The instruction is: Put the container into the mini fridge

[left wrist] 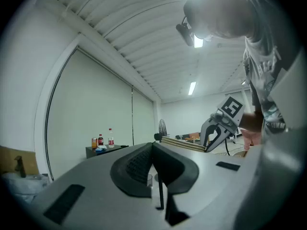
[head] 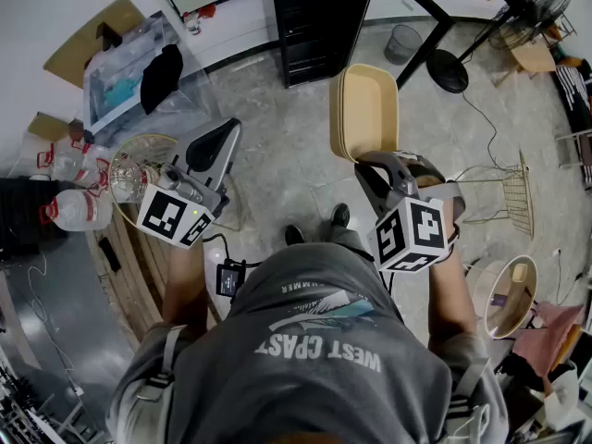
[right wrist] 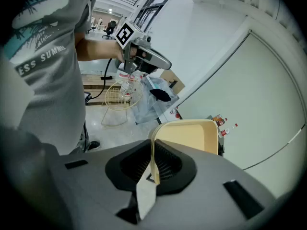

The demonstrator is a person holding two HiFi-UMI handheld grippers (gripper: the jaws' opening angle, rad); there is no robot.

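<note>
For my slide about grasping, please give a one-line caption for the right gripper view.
Right gripper shut on the rim of the beige container, carried edge-on.

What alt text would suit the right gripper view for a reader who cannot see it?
The right gripper has its fingers shut on the rim of a cream container held on edge. Beyond it the person's left gripper is raised near a wire basket, and a grey T-shirt fills the left side.
</note>
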